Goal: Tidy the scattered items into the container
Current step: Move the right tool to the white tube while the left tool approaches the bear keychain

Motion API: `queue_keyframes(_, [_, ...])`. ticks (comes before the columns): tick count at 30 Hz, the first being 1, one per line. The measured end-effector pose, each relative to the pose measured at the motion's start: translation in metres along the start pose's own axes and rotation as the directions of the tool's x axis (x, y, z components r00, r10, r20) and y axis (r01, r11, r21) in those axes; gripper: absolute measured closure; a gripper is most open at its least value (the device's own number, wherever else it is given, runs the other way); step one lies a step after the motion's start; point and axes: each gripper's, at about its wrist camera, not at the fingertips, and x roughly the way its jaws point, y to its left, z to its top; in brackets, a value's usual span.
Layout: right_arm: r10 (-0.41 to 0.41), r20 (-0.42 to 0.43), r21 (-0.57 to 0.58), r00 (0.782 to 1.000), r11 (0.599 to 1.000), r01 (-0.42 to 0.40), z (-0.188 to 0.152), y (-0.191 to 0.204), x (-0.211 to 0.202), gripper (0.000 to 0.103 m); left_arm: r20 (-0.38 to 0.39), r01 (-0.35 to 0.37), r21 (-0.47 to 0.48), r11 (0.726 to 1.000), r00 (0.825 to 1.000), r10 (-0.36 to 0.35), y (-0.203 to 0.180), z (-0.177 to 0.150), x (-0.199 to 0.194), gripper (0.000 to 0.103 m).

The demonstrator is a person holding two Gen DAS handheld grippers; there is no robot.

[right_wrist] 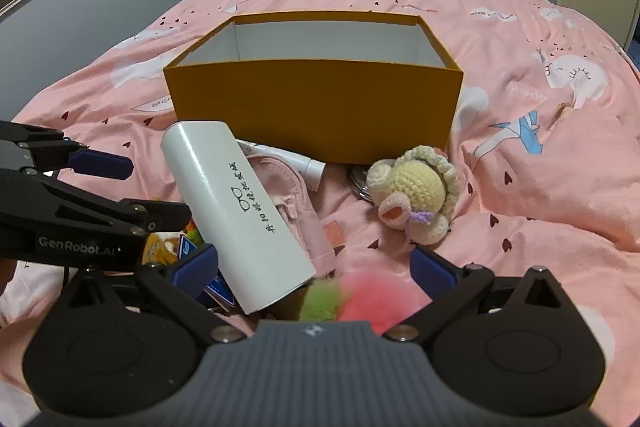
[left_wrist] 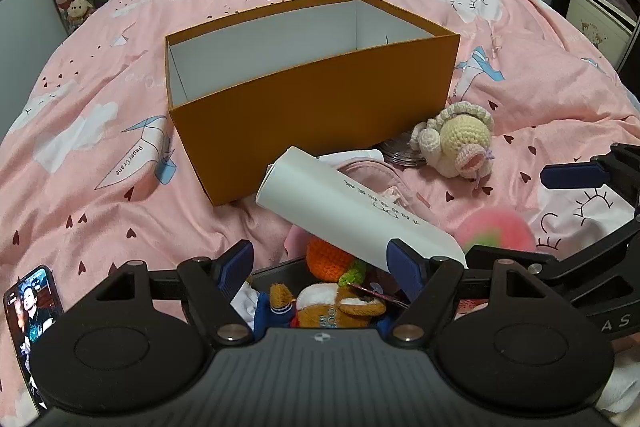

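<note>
Now both grippers hang over a pink bed (right_wrist: 540, 187) with their jaws spread wide, and neither one pinches anything. The left gripper (left_wrist: 324, 267) is above a heap of small toys (left_wrist: 336, 301), and its right finger is at the edge of a white tube (left_wrist: 352, 207). The right gripper (right_wrist: 314, 267) is above a pink pompom (right_wrist: 368, 293). The orange box (right_wrist: 316, 107) stands open behind them. A crochet doll (right_wrist: 420, 193) lies just in front of the box.

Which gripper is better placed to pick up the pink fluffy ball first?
Right, probably. The pink fluffy ball lies between the right gripper's open jaws; the left gripper is over the white tube instead.
</note>
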Motion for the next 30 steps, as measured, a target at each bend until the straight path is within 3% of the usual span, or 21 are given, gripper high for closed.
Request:
queue_keyframes(16, [0.013, 0.004, -0.014, 1.0, 1.0, -0.013, -0.001, 0.002, 0.003, 0.002, -0.002, 0.0, -0.005, 1.0, 1.0, 0.0, 0.002, 0.0, 0.001, 0.016])
queue_keyframes(19, [0.02, 0.004, -0.022, 1.0, 1.0, -0.02, -0.002, 0.003, 0.004, 0.008, -0.005, 0.003, -0.005, 1.0, 1.0, -0.003, 0.004, 0.0, 0.001, 0.017])
queue_keyframes(25, [0.059, -0.008, -0.03, 0.998, 0.998, -0.059, 0.001, 0.005, 0.006, 0.017, -0.014, 0.016, -0.017, 1.0, 1.0, -0.016, 0.009, 0.002, -0.002, 0.024])
queue_keyframes(30, [0.12, -0.025, -0.048, 0.992, 0.991, -0.121, 0.009, 0.009, 0.01, 0.023, -0.017, 0.025, -0.022, 0.999, 1.0, -0.025, 0.015, 0.004, -0.005, 0.037])
